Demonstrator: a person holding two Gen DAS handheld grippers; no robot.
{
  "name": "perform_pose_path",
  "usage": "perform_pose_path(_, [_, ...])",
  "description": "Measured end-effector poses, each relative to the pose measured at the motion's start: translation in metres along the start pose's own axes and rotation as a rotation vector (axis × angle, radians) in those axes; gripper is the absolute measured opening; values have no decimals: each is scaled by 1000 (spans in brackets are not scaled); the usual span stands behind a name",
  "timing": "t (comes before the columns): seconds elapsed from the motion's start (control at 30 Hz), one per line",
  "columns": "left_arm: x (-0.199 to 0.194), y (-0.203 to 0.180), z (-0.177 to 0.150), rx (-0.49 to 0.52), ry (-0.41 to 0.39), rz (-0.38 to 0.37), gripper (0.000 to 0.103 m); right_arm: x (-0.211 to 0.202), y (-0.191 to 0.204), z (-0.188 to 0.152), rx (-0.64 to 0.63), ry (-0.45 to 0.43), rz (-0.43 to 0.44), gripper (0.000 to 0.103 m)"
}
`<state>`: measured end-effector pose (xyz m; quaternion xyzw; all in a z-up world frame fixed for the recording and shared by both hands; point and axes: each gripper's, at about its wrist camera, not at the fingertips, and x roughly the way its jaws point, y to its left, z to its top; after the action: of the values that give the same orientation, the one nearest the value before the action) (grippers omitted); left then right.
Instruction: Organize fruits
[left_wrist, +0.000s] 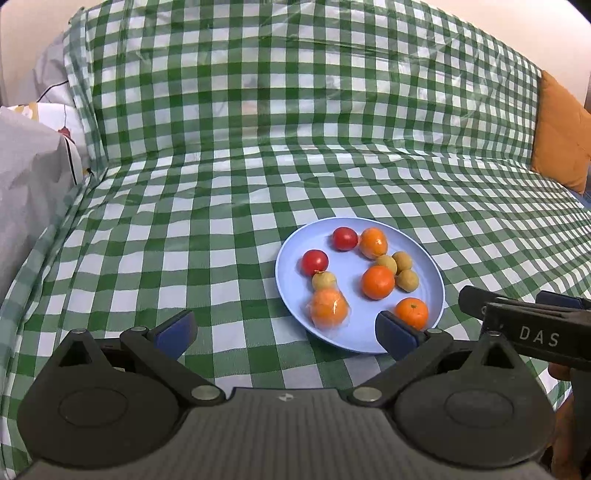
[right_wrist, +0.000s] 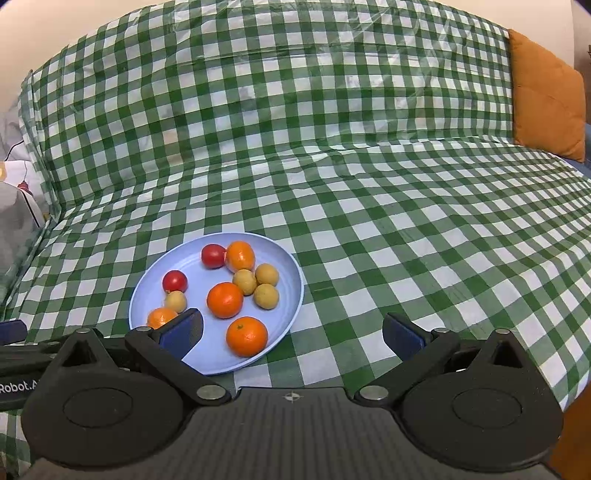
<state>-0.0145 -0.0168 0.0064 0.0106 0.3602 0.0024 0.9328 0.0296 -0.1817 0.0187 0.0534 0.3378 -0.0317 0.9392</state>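
A pale blue plate (right_wrist: 291, 275) of mixed fruit sits on a green checked cloth (right_wrist: 406, 229). Both grippers hang wide open and empty. The plate lies ahead-left of the right gripper (right_wrist: 293, 338) and ahead-right of the left gripper (left_wrist: 284, 332). The right view shows the nearest orange (right_wrist: 246, 336) fully; the left view half hides it (left_wrist: 413, 312) behind a finger.

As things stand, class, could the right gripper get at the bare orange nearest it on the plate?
Probably yes. The right gripper is open, and the orange sits uncovered at the blue plate edge, with nothing between them.
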Motion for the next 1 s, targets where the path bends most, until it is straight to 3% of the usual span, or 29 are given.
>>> perform_pose_path(1.0, [-1,0,-3,-18,1,8,103,2,8,0,-105,-3,11,102])
